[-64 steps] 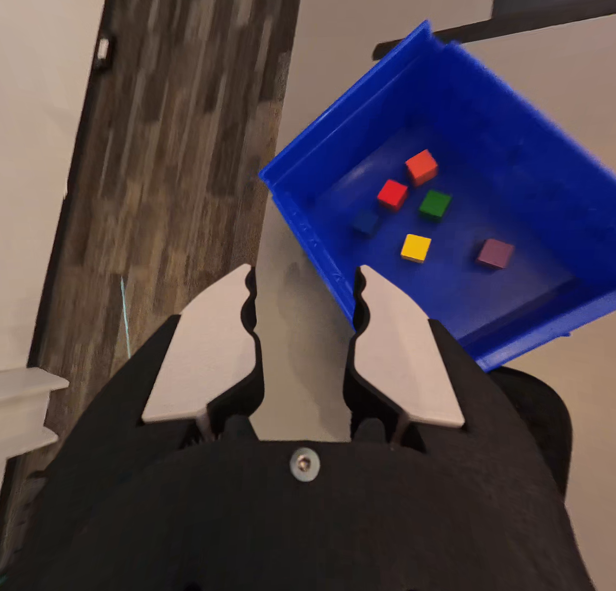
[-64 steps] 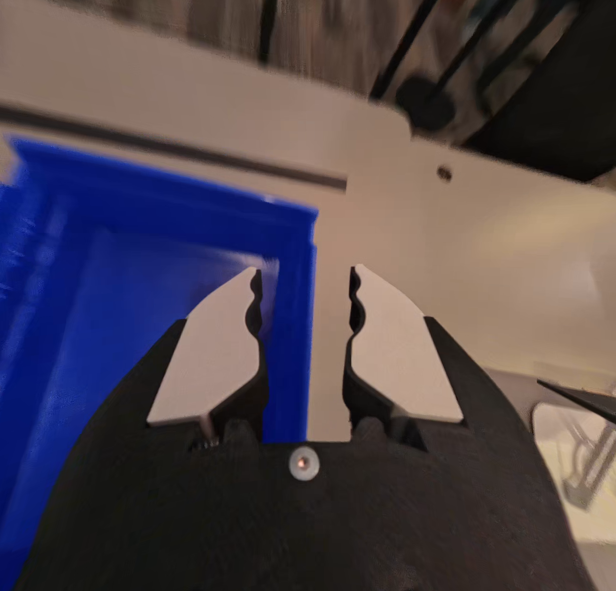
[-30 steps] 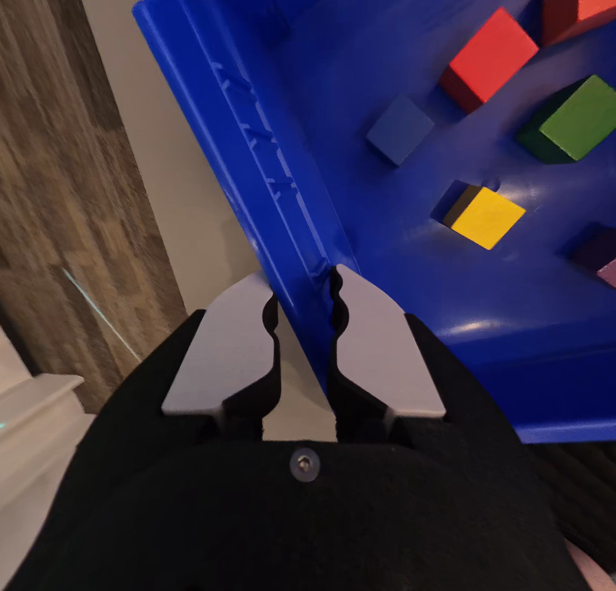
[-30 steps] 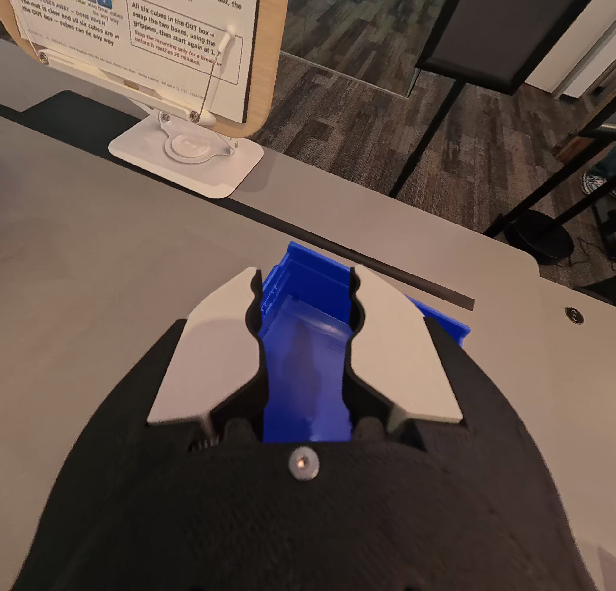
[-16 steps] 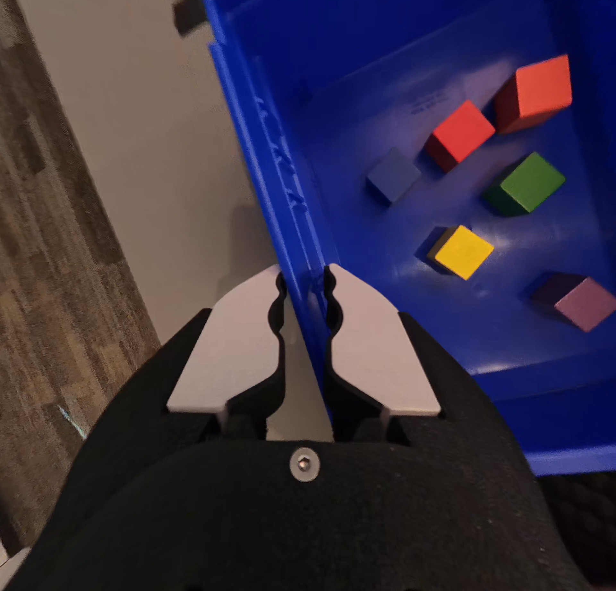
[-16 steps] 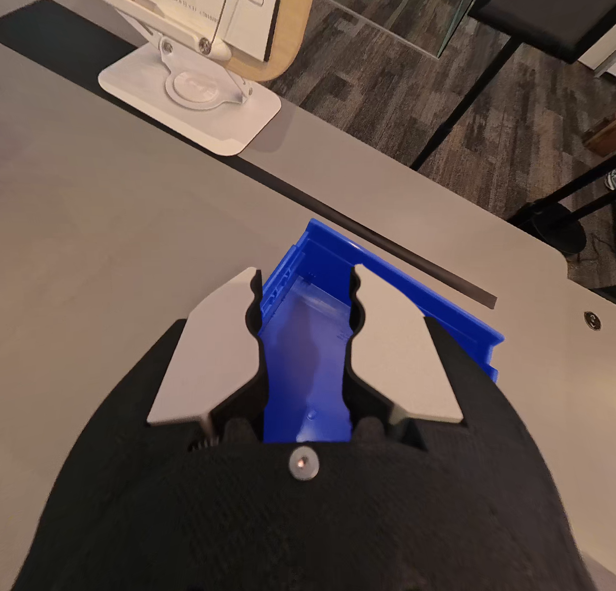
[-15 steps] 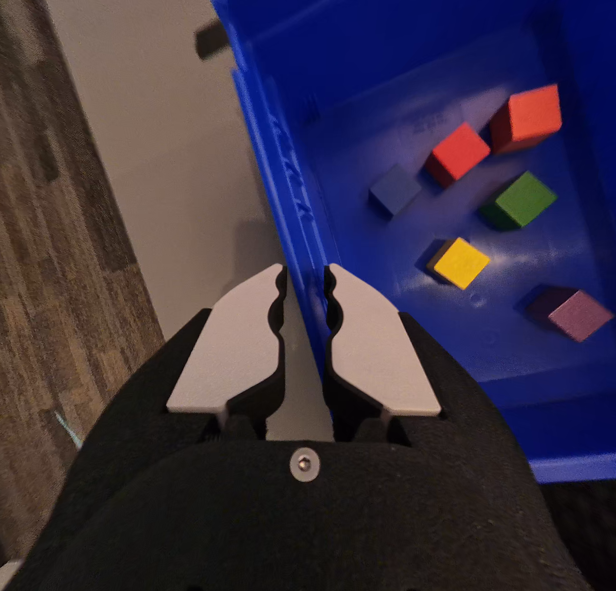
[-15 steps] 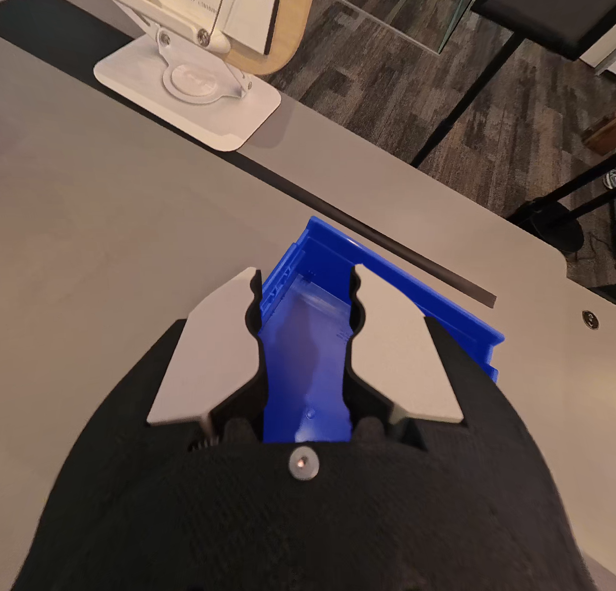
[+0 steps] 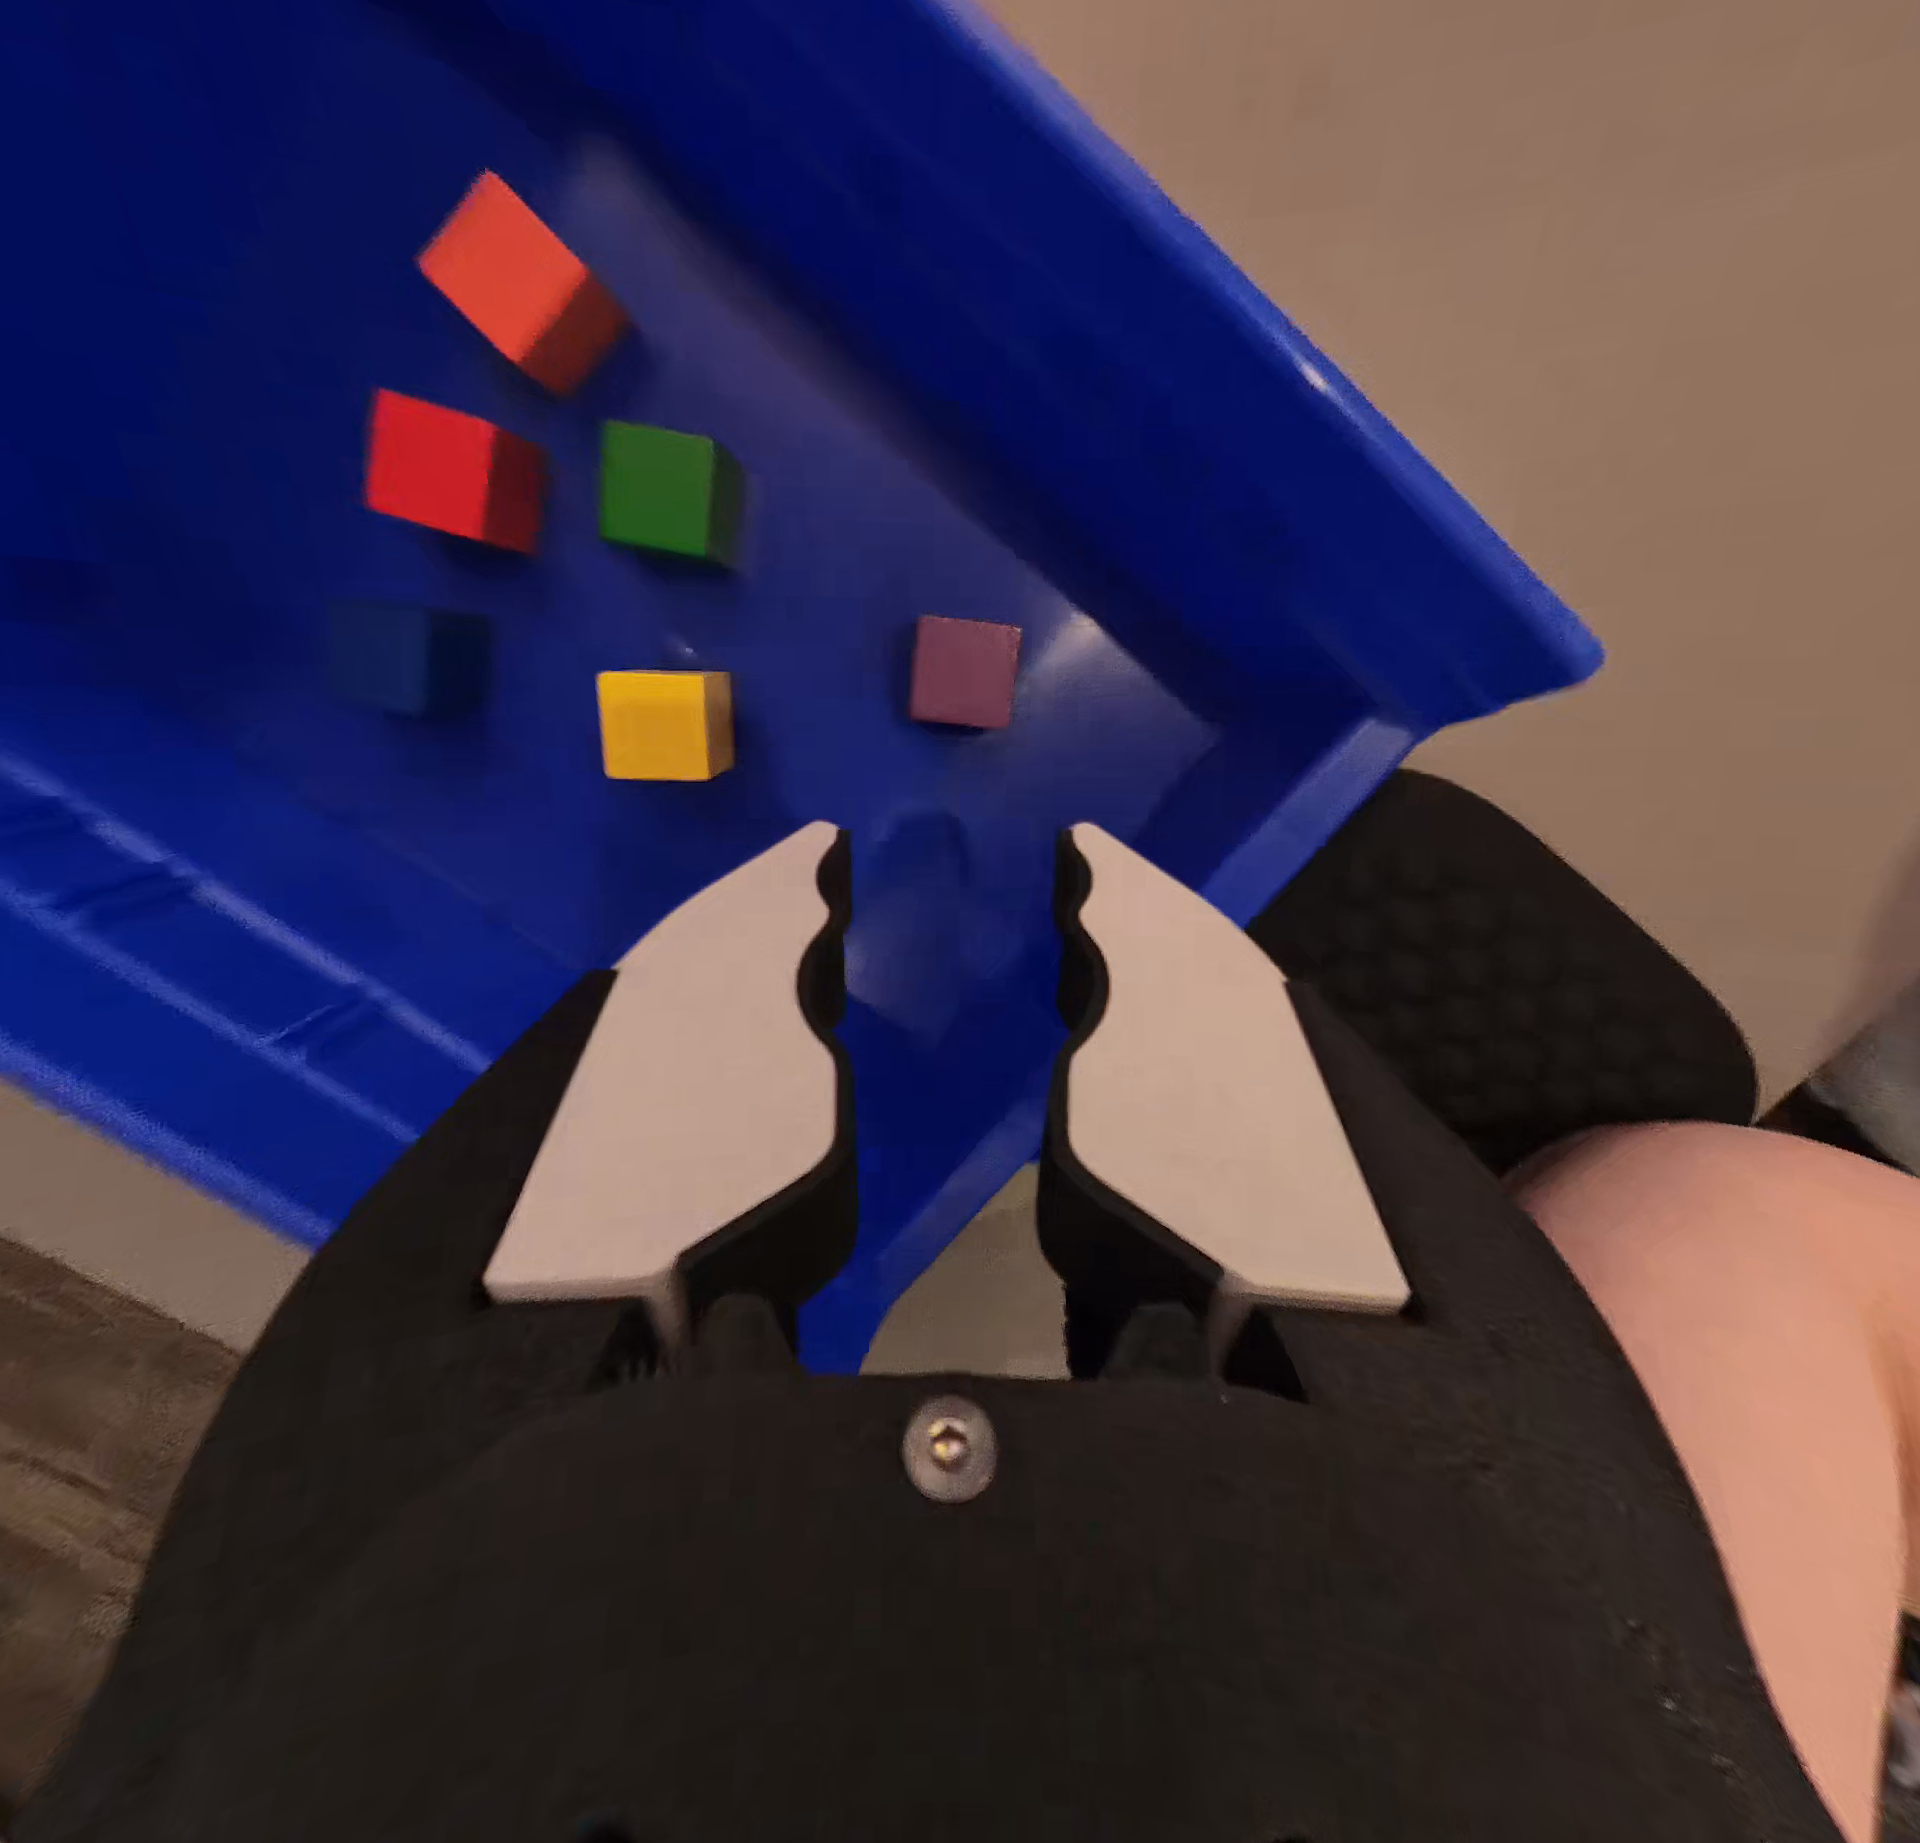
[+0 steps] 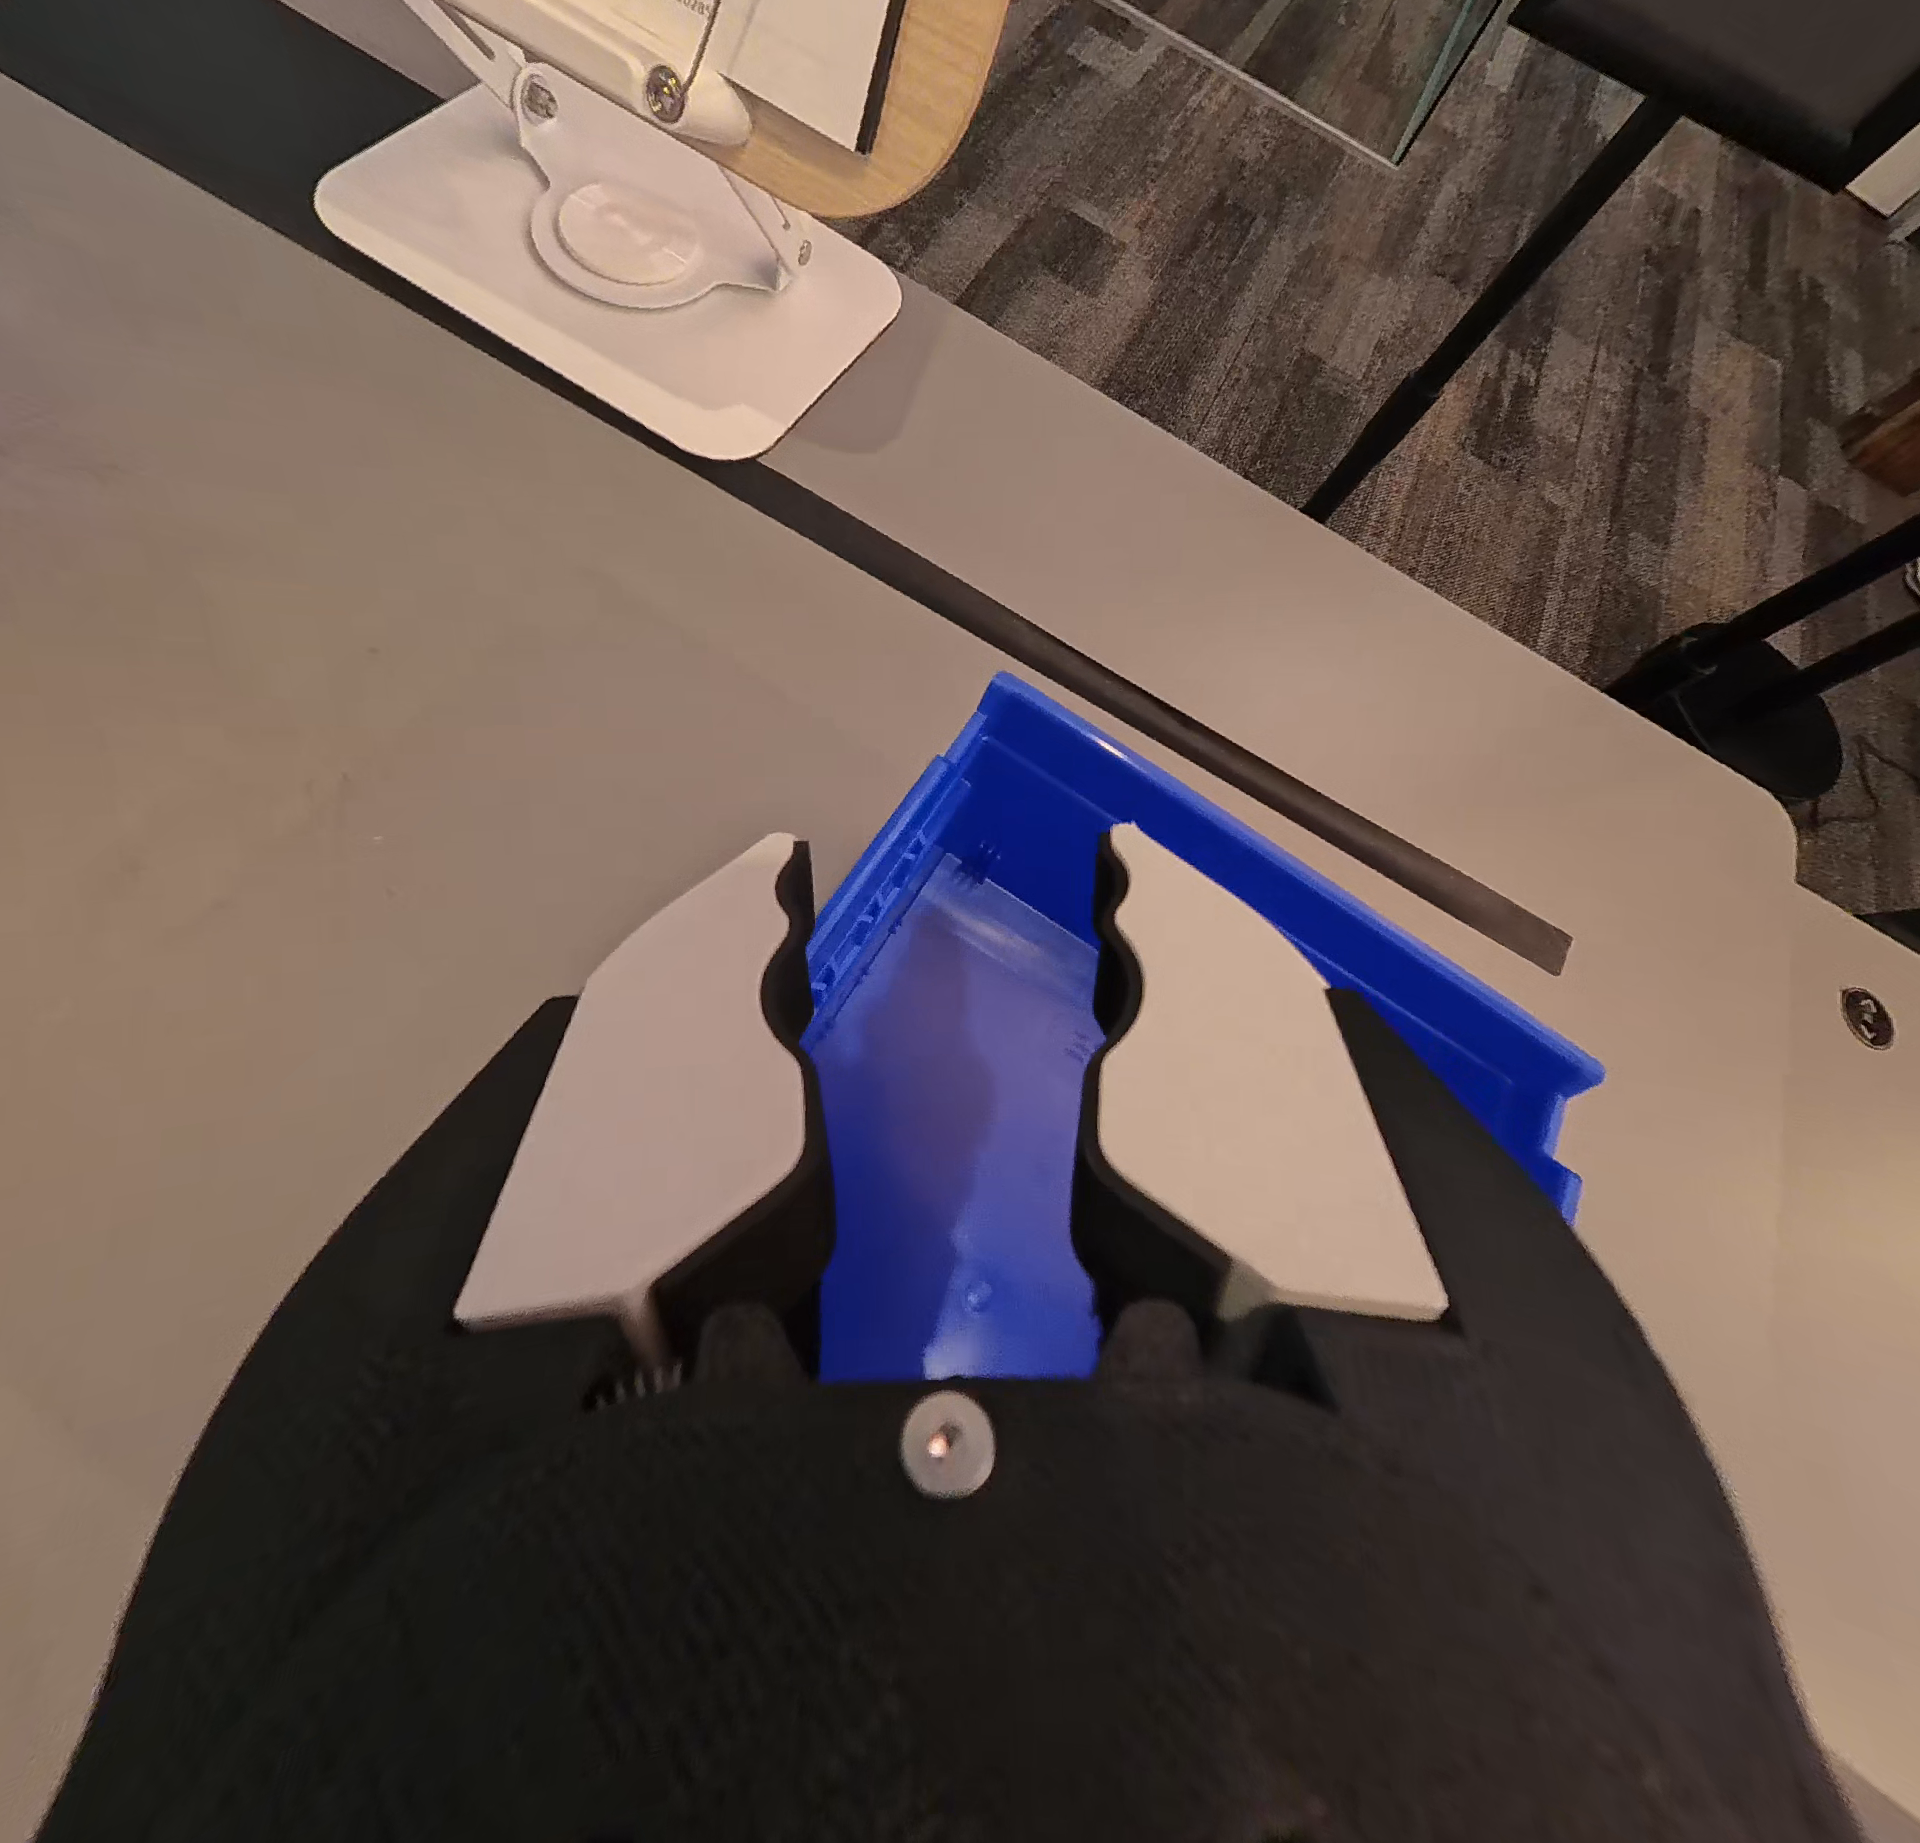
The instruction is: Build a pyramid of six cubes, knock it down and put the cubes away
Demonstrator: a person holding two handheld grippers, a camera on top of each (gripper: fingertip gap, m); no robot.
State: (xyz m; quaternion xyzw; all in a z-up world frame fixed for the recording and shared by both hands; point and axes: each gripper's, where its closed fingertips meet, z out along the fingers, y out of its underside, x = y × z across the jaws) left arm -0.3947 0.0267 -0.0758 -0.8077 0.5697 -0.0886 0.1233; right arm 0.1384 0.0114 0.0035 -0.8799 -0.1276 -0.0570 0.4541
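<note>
Warm, rather dim indoor light fills both views and tints the table [image 10: 312, 713] a brownish beige. The left wrist view is smeared by motion: the blue bin's rim [image 9: 1226, 287] and the dark blue cube [image 9: 405, 655] are soft, with a small glint on the bin floor beside the yellow cube [image 9: 665, 723]. The right wrist view is sharper. There the floor of the second bin [image 10: 935, 1118] carries a pale sheen, and the white stand [image 10: 613, 276] throws a soft shadow to its right. Straight edges bow toward the borders of both wide-angle views.
</note>
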